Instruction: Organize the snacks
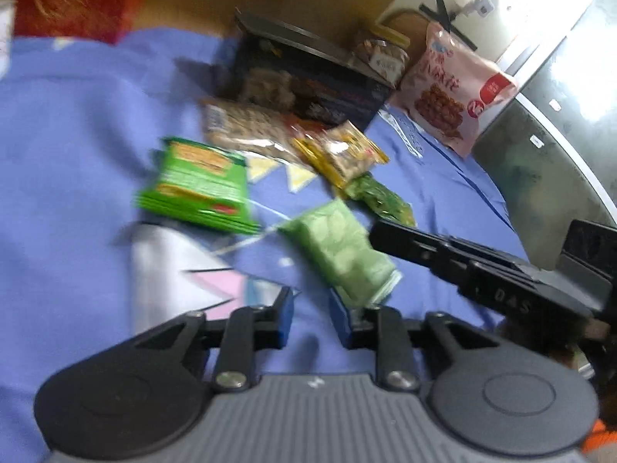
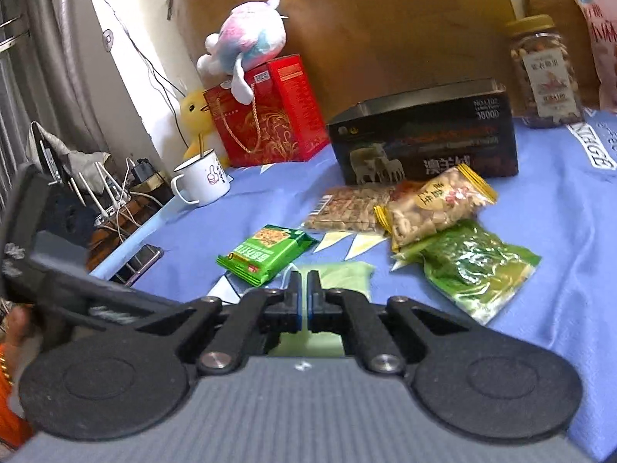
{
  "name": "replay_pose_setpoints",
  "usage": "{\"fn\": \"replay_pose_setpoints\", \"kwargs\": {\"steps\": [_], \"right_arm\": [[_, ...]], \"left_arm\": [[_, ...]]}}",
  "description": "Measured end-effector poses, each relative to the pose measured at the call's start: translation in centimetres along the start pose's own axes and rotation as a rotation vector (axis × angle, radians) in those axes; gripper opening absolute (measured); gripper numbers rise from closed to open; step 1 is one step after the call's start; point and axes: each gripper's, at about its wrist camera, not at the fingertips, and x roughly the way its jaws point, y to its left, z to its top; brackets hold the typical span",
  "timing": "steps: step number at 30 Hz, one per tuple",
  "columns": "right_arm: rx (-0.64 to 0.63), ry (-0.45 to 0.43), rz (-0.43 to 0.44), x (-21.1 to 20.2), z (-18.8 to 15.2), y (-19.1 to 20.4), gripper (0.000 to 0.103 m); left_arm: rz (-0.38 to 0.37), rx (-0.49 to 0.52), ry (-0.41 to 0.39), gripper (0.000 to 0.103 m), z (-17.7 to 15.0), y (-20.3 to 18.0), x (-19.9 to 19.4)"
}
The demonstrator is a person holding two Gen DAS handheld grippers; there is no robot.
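1. Pale green snack packet: lies on the blue cloth, its near end just beside the left gripper, whose jaws stand apart with nothing between them.
2. Right gripper: jaws clenched almost together; the pale green packet lies under and behind them, and whether it is pinched cannot be told.
3. Bright green packet: flat on the cloth, left of the pale one.
4. Clear bag of nuts, yellow-edged bag of pale snacks and dark green bag: clustered, overlapping, in front of the dark open-topped box; its contents are hidden.
5. Jar of mixed nuts, lid on, and pink bag: behind the box.
6. Red gift box with plush toy on top; white mug holding a stick; brown board behind.
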Motion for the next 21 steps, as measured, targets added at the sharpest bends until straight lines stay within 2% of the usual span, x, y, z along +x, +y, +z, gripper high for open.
{"fn": "replay_pose_setpoints", "kwargs": {"steps": [2,4,5,6,8,10,11,12,14,16,17,19,21], "right_arm": [[0.006,-0.002,-0.017,-0.3,-0.5,-0.1,0.010],[0.019,-0.004,-0.037,-0.9,-1.0,-0.4,0.016],[0.024,-0.005,-0.050,-1.3,-1.3,-0.4,0.029],[0.024,-0.005,-0.060,-1.6,-1.6,-0.3,0.047],[0.022,-0.004,-0.067,-2.1,-2.1,0.1,0.056],[0.008,0.012,-0.062,-2.2,-2.3,0.8,0.066],[-0.004,0.024,-0.069,-2.0,-2.4,1.2,0.077],[-0.024,0.035,-0.084,-1.5,-2.5,1.6,0.082],[-0.074,0.086,-0.112,0.0,-2.9,2.3,0.083],[-0.157,0.088,-0.149,0.5,-3.3,3.0,0.075],[-0.189,0.089,-0.182,0.6,-3.3,3.1,0.068],[-0.187,0.049,-0.225,-0.1,-2.9,2.2,0.067],[-0.167,0.005,-0.309,-1.1,-2.5,1.0,0.068]], "left_arm": [[0.002,-0.019,-0.041,0.023,0.5,0.6,-1.6],[0.001,-0.026,-0.100,0.023,1.8,0.9,-2.6],[0.005,-0.023,-0.122,0.023,2.5,0.8,-2.7],[0.007,-0.016,-0.139,0.023,3.2,0.6,-2.6],[-0.008,0.023,-0.160,0.027,4.5,-0.2,-1.6],[-0.004,0.059,-0.145,0.029,5.7,-1.3,0.3],[-0.002,0.074,-0.129,0.029,6.0,-1.9,1.4],[0.000,0.092,-0.105,0.029,6.1,-2.4,2.7],[0.030,0.111,-0.050,0.028,6.1,-2.8,5.0],[0.049,0.114,0.003,0.028,5.4,-3.0,6.3],[0.044,0.110,-0.007,0.028,5.0,-3.1,6.1],[0.009,0.095,0.006,0.028,4.3,-3.3,5.4],[-0.016,0.080,-0.015,0.028,3.8,-3.4,4.3]]}}
